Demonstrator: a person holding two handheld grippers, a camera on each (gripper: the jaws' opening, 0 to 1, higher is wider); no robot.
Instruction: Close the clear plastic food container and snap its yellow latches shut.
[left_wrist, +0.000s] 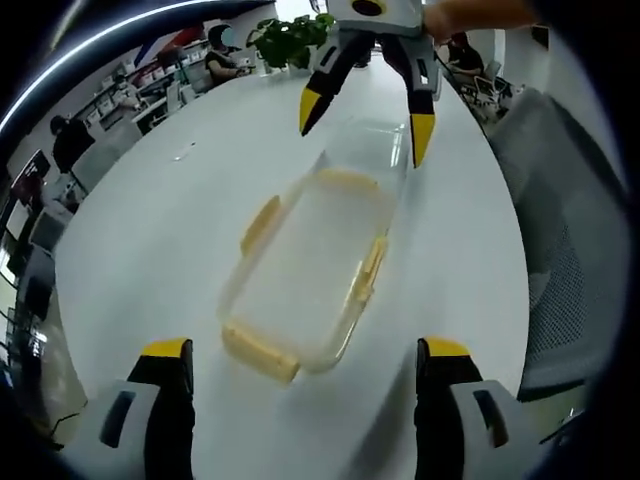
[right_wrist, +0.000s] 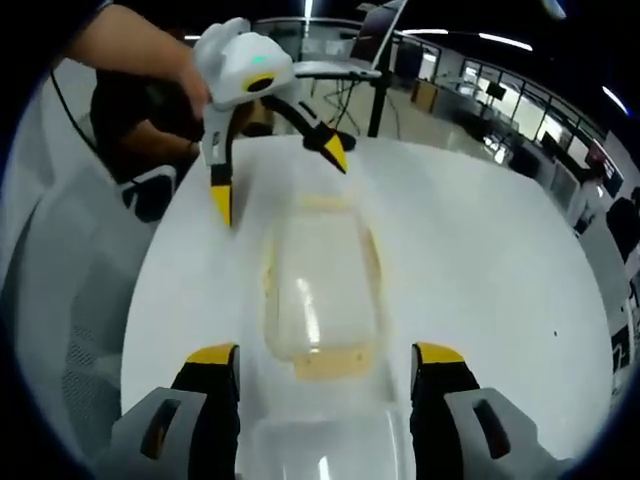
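Fingers of left gripper (left_wrist: 305, 345) and right gripper (right_wrist: 325, 350) spread apart, gripping nothing. Clear container (left_wrist: 310, 265) on white table (left_wrist: 150, 240), between both grippers, yellow latches (left_wrist: 258, 352) unsnapped; lid (right_wrist: 320, 445) beside container.

Your container (left_wrist: 315, 265) lies on the worktop (left_wrist: 160, 230) between your two hand-held grippers, left (left_wrist: 305, 355) and right (right_wrist: 325, 355); its lid (right_wrist: 320, 445) lies just beside it.
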